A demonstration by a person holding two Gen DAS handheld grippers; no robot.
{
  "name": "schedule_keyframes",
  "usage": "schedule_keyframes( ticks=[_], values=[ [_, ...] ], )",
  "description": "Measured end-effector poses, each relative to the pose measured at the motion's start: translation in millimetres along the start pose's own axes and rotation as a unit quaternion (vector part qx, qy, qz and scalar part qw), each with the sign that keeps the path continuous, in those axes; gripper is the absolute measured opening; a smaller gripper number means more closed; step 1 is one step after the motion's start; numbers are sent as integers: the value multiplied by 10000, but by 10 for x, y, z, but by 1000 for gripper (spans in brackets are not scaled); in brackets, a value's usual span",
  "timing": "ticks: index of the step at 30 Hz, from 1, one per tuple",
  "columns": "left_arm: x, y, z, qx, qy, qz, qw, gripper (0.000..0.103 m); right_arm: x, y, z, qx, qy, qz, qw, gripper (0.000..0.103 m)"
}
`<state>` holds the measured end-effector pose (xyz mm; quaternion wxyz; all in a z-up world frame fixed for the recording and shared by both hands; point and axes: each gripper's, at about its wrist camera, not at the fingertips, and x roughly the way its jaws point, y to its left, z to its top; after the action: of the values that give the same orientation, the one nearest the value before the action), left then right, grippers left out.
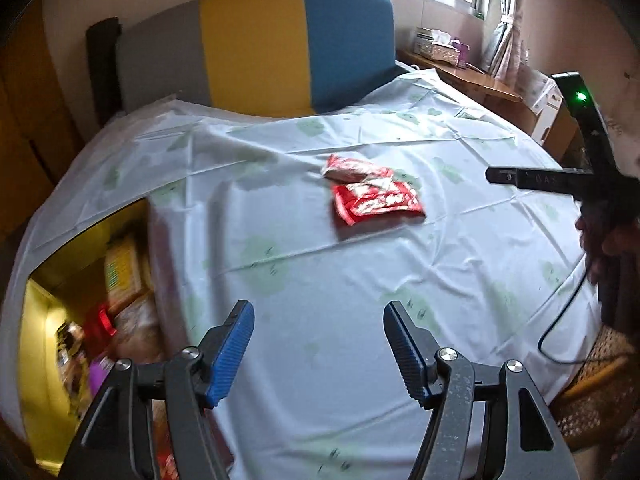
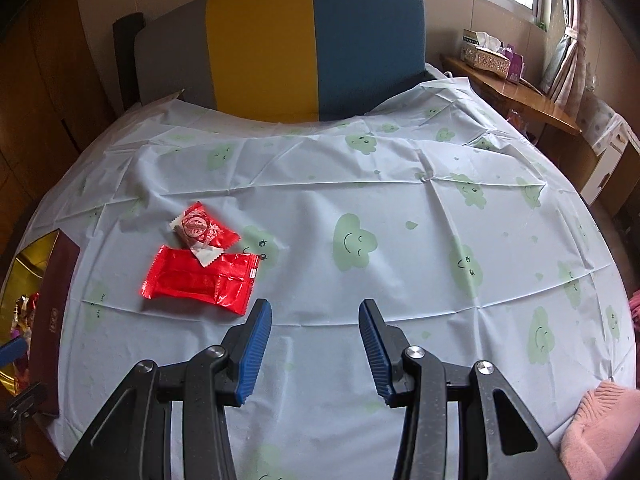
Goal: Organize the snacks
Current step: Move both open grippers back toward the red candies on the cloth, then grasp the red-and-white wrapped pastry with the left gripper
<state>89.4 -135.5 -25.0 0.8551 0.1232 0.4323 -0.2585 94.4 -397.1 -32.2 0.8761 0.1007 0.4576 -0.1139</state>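
Left wrist view: both sets of fingers spread, snacks lie loose on the table

Left wrist cam: left gripper (image 1: 318, 346) has blue-padded fingers (image 1: 234, 354) spread apart w/ nothing between them, only cloth below. No earlier pic to compare. Two red snack packs sit well ahead of the fingers, slightly right of centre: a flat red foil wrapper (image 1: 378, 203) and, just behind it and overlapping its far edge, a smaller red-and-white candy packet (image 1: 354, 170). Both rest on the pale blue plastic tablecloth w/ green smiling clouds (image 1: 304, 240) covering the table. Far left, blurred, an open box w/ yellow inner walls (image 1: 44, 312) holds assorted packets; contents too smeared to ID.

Right wrist cam: right gripper (image 2: 316, 346) fingers (image 2: 254, 354) also spread, empty. Red foil wrapper (image 2: 200, 280) lies just ahead and left of the left finger, near but not touching. Small candy packet (image 2: 204, 230) sits behind it, one white crimped end overlapping the wrapper. Box edge (image 2: 54, 320) at far left.
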Motion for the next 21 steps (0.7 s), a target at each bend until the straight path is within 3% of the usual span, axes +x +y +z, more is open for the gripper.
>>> schedule_keyframes(
  ticks=[3, 6, 8, 17, 21],
  values=[
    [178, -46, 212, -29, 137, -129, 9998, 68, 4, -3, 1, 18, 36, 7, 10000, 46],
    [360, 7, 413, -569, 384, -652, 9955, 67, 6, 4, 11, -10, 43, 5, 10000, 46],
    [479, 0, 583, -811, 442, -794, 9926, 67, 5, 4, 15, -13, 56, -6, 10000, 46],
    [1287, -130, 1338, -1463, 917, -927, 9806, 67, -29, -85, 29, 236, 107, 106, 9996, 46],
    [1667, -157, 1520, -1701, 1233, -691, 9752, 68, -90, -68, 36, 242, 17, 298, 9993, 46]
  ],
)
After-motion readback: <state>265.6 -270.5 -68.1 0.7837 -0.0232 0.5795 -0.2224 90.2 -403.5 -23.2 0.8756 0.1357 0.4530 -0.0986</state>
